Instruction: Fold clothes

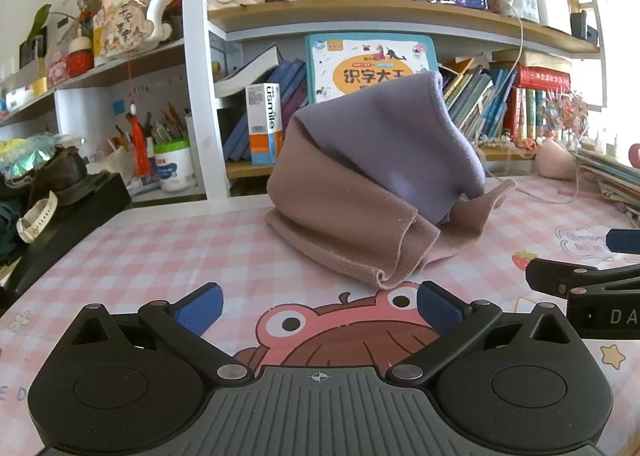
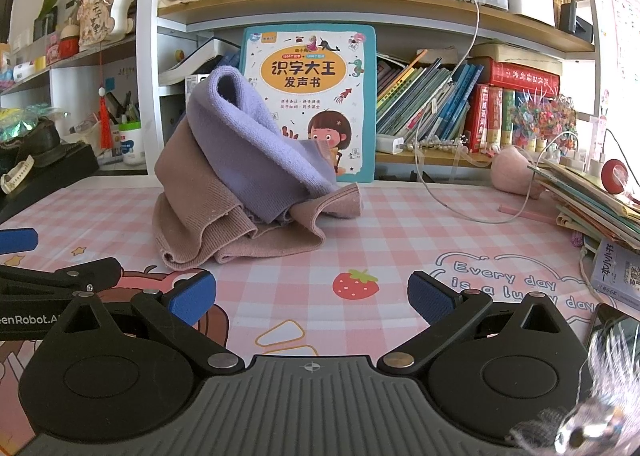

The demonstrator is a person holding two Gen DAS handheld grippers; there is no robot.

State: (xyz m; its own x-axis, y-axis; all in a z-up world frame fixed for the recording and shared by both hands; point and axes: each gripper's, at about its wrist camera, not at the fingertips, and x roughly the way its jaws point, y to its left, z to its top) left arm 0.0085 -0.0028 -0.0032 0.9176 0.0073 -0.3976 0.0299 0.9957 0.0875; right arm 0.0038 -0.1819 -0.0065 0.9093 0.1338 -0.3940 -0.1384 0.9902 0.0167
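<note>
A crumpled knit garment (image 1: pixel 360 199), dusty pink with a lilac part (image 1: pixel 400 143) heaped on top, stands in a pile on the pink checked desk mat (image 1: pixel 160 248). In the right wrist view the garment (image 2: pixel 224 207) lies ahead and to the left. My left gripper (image 1: pixel 319 310) is open and empty, just short of the garment's ribbed hem. My right gripper (image 2: pixel 312 298) is open and empty, above the mat to the right of the pile. Each gripper shows at the edge of the other's view.
Bookshelves (image 2: pixel 360 11) full of books rise behind the desk, with a large children's book (image 2: pixel 312 95) leaning upright. A charging cable (image 2: pixel 452 199) trails over the mat. Stacked books (image 2: pixel 592 203) and a phone (image 2: pixel 612 332) lie at right. A black box with shoes (image 1: pixel 68 191) stands at left.
</note>
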